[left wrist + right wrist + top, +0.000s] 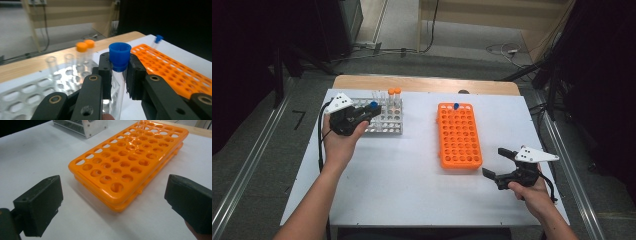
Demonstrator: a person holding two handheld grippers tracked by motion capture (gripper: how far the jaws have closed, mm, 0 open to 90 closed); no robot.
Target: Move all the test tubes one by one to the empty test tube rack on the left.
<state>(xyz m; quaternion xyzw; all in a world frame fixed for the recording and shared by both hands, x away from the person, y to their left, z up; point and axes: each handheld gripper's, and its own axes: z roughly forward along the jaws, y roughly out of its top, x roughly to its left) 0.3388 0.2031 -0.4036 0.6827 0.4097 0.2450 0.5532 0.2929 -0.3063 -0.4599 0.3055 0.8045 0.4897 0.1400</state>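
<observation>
- Blue-capped and clear, the tube (119, 75) sits clamped in the left gripper (362, 116), just below its cap, above the silver rack (384, 120) at the far left of the table (402, 185).
- The step in hand looks like carrying it right to the orange rack (459, 135); keep the tube upright, line its tip over one free hole, then lower straight.
- The right gripper (499, 162) hangs near the rack's near right corner with its jaws wide apart and nothing between them; it could steady the rack.
- The left gripper view shows the pads (106, 72) pinching the glass; the high view shows the gap between racks.
- The right gripper view shows the near holes (117, 187) are free.
</observation>
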